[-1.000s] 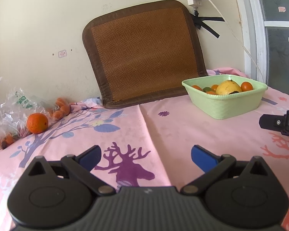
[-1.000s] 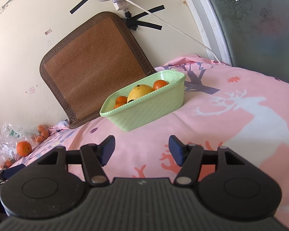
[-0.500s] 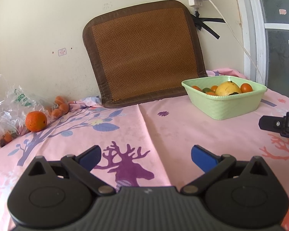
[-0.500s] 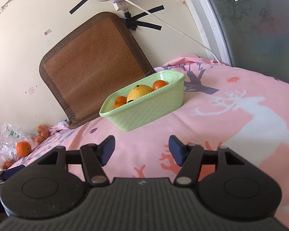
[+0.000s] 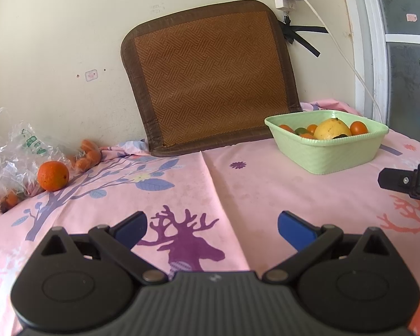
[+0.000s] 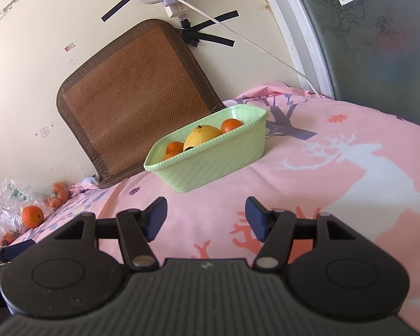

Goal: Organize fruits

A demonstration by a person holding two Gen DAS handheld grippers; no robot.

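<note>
A light green basket (image 5: 338,156) (image 6: 224,162) stands on the pink cloth at the back right, holding a large yellow fruit (image 5: 332,128) (image 6: 201,135) and several small oranges. A loose orange (image 5: 53,175) (image 6: 32,216) lies at the far left beside a clear plastic bag (image 5: 11,151) with more small oranges (image 5: 88,156) near the wall. My left gripper (image 5: 212,231) is open and empty, low over the cloth. My right gripper (image 6: 205,219) is open and empty, just in front of the basket; one of its fingers (image 5: 406,180) shows at the right edge of the left wrist view.
A brown woven mat (image 5: 212,75) leans against the cream wall behind the table. A power strip with a white cable (image 6: 176,5) hangs on the wall above it. A window frame (image 6: 308,42) stands at the right. The pink cloth (image 5: 238,184) covers the table.
The left gripper's view has shifted slightly, so the loose orange and bag sit a bit further left and higher. The right gripper has barely moved. Both stay open.
</note>
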